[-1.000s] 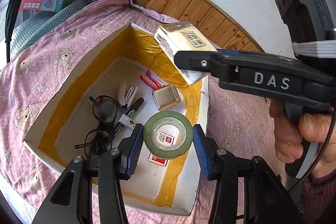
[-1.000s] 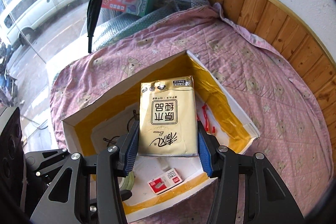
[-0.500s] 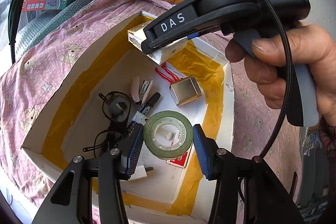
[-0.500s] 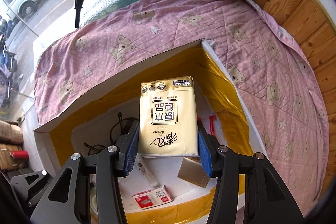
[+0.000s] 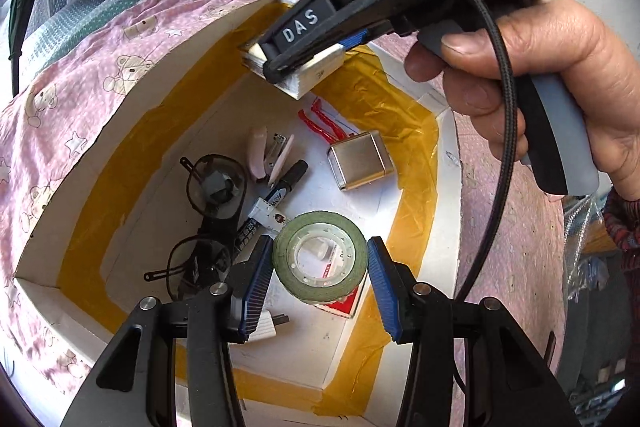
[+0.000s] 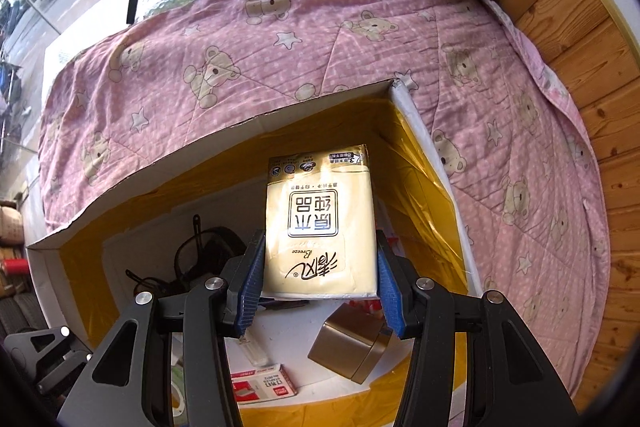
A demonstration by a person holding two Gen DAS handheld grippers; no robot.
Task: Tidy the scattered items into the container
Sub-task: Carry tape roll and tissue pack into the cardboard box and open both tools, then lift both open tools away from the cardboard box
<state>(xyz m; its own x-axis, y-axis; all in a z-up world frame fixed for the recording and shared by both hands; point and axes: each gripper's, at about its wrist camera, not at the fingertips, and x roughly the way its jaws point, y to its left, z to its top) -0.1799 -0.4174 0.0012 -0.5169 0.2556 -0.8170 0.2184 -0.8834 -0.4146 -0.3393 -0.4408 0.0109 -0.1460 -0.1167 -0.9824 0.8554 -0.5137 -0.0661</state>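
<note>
Nearly done: the box (image 5: pixel 448 187) already holds most items. Left gripper (image 5: pixel 320 263) jaws flank the tape roll (image 5: pixel 320 257); right gripper (image 6: pixel 320 267) jaws clamp the tissue pack (image 6: pixel 320 223) above the box's 12 o'clock end.

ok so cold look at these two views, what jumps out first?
Both tongs are loaded above the same white box with yellow-taped inner walls: the left tongs pinch a green tape roll and the right tongs clamp a gold tissue pack near the far corner. On the box floor lie dark glasses, a marker and a metallic case, all on a pink teddy-bear quilt.
</note>
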